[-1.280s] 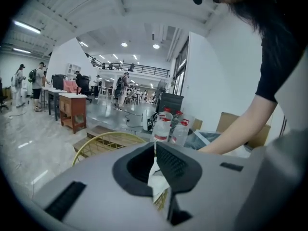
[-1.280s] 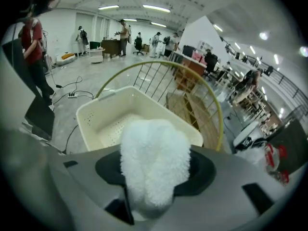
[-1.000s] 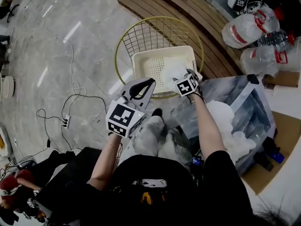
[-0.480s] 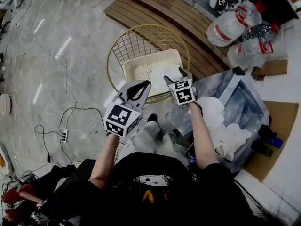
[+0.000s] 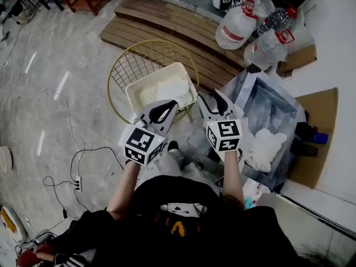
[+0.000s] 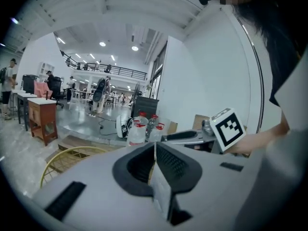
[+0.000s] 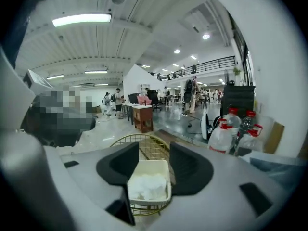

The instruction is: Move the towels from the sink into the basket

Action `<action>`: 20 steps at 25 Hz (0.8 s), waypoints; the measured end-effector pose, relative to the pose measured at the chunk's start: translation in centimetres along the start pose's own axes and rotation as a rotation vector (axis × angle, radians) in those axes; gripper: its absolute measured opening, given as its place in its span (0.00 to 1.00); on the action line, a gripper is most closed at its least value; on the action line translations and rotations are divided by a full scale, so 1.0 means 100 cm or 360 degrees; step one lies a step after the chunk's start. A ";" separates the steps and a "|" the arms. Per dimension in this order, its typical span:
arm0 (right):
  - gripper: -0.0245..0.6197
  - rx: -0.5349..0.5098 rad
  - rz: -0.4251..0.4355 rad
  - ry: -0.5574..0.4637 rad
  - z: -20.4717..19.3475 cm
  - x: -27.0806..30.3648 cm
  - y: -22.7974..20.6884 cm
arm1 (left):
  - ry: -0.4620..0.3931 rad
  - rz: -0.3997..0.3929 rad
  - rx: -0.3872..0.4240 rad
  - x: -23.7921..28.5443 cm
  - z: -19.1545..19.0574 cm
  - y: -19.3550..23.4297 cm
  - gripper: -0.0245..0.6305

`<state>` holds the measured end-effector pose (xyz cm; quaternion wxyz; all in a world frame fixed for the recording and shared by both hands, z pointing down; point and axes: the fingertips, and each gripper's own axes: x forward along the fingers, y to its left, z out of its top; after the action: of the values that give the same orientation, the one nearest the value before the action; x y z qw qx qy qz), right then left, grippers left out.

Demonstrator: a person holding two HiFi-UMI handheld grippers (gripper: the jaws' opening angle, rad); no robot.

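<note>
The cream plastic basket (image 5: 146,93) sits on a round yellow wire stand (image 5: 123,65) and holds a white towel (image 5: 175,87); in the right gripper view the basket (image 7: 166,174) and that towel (image 7: 147,186) lie beyond the jaws. Another white towel (image 5: 267,146) lies in the steel sink (image 5: 278,102) at the right. My right gripper (image 5: 214,100) hovers between basket and sink, its jaws apart and closing, with nothing between them. My left gripper (image 5: 162,111) is shut and empty, held just below the basket.
Large water bottles (image 5: 239,21) stand on a wooden slatted platform (image 5: 167,21) behind the sink. Cables and a power strip (image 5: 78,149) lie on the tiled floor at left. Cardboard (image 5: 320,127) lies right of the sink. People stand far off (image 6: 103,88).
The right gripper let the white towel go into the basket, then drew back to the right, away from it. The left gripper stayed shut beside the basket.
</note>
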<state>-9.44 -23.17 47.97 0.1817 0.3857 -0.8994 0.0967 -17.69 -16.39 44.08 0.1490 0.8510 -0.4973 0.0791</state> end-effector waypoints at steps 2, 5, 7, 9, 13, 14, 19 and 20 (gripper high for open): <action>0.33 0.0016 -0.0088 -0.0058 0.003 -0.035 -0.015 | -0.0012 -0.0076 0.0015 0.010 0.007 -0.023 0.07; 0.32 0.0037 -0.0201 -0.0108 -0.001 -0.087 -0.037 | -0.0024 -0.0205 0.0037 0.027 0.015 -0.065 0.07; 0.31 0.0060 -0.0268 -0.0125 -0.011 -0.121 -0.053 | -0.0024 -0.0284 0.0058 0.037 0.018 -0.097 0.07; 0.31 0.0093 -0.0340 -0.0132 -0.024 -0.152 -0.070 | -0.0008 -0.0355 0.0091 0.047 0.017 -0.129 0.07; 0.31 0.0154 -0.0504 -0.0098 -0.063 -0.216 -0.102 | 0.0019 -0.0502 0.0137 0.062 0.013 -0.198 0.07; 0.32 0.0174 -0.0543 -0.0081 -0.075 -0.231 -0.111 | 0.0027 -0.0535 0.0145 0.065 0.012 -0.215 0.07; 0.46 0.0303 -0.0695 0.0105 -0.143 -0.291 -0.151 | 0.0070 -0.0631 0.0182 0.079 -0.001 -0.283 0.07; 0.49 0.0338 -0.0724 0.0159 -0.159 -0.300 -0.158 | 0.0079 -0.0643 0.0188 0.081 -0.004 -0.294 0.07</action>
<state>25.14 -9.24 50.98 0.2015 0.5899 -0.7641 0.1663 11.86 -9.38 41.56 0.1238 0.9385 -0.3072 0.0977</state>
